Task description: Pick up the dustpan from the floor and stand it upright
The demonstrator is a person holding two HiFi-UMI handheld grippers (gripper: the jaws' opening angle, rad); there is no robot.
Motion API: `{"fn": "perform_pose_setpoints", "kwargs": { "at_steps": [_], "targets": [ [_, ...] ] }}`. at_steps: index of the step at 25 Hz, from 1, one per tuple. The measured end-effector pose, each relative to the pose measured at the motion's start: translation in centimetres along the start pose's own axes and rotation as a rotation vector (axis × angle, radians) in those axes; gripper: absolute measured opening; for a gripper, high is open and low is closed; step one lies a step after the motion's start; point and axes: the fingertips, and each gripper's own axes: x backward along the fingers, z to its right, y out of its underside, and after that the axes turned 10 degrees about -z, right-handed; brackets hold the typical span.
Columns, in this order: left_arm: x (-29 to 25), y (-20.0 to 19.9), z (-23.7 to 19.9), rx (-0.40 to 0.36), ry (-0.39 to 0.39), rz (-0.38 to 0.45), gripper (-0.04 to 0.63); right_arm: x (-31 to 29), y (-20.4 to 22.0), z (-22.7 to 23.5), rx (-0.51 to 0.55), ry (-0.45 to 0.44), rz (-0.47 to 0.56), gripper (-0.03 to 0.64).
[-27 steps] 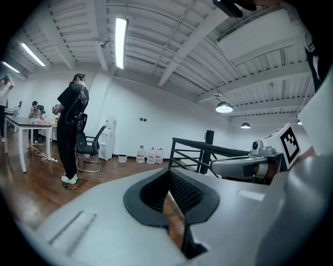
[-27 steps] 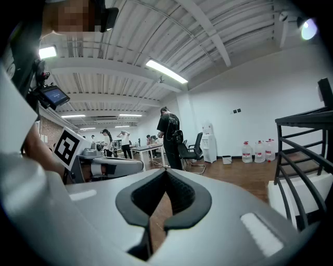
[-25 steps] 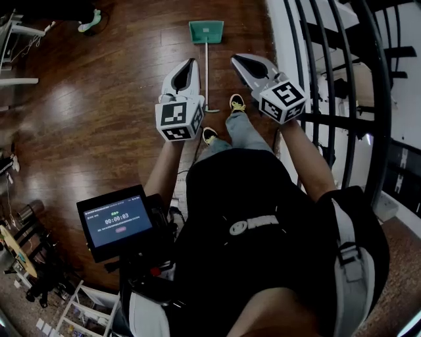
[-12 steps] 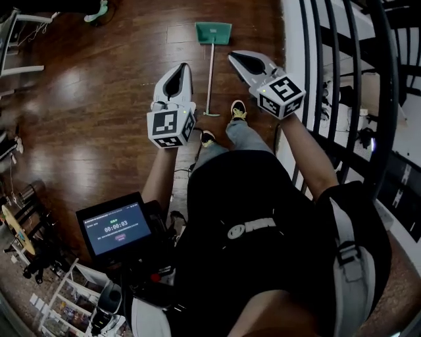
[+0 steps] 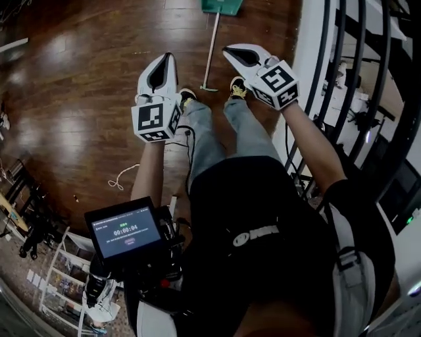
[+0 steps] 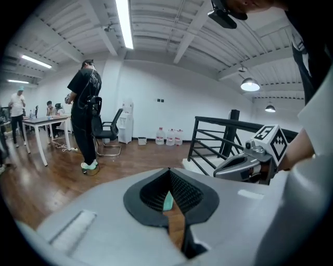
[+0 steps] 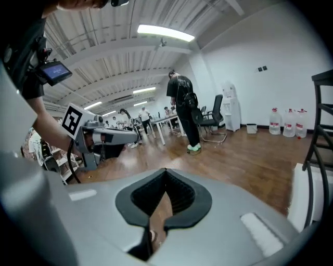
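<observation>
The green dustpan (image 5: 222, 5) lies flat on the wooden floor at the top edge of the head view. Its thin long handle (image 5: 210, 52) runs back toward my feet. My left gripper (image 5: 170, 56) hovers left of the handle, its jaws shut and empty. My right gripper (image 5: 227, 50) hovers right of the handle, also shut and empty. Neither touches the dustpan. In the left gripper view a sliver of the green dustpan (image 6: 167, 201) shows through the gap behind the shut left gripper (image 6: 169, 170). The right gripper view shows only floor past the shut right gripper (image 7: 165, 170).
A black stair railing (image 5: 329, 79) stands close on the right. My shoes (image 5: 238, 87) are just behind the handle's end. A white cord (image 5: 122, 176) lies on the floor to the left. A person (image 6: 86, 119) stands far off by tables, a chair and water bottles (image 6: 169, 136).
Both grippers have sunk and gone forward toward the dustpan. I have stepped nearer, so the dustpan has slid to the top edge of the head view. Both stay shut.
</observation>
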Motion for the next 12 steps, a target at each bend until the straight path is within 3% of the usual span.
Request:
{"fn": "perform_pose_setpoints", "kwargs": {
  "at_steps": [6, 12],
  "targets": [
    [-9.9, 14.2, -4.0, 0.055, 0.063, -0.212, 0.02, -11.8, 12.7, 4.0, -0.156, 0.027, -0.245, 0.003],
    [-17.4, 26.2, -6.4, 0.036, 0.095, -0.348, 0.018, -21.2, 27.2, 8.7, -0.515, 0.161, -0.469, 0.003]
  ]
}}
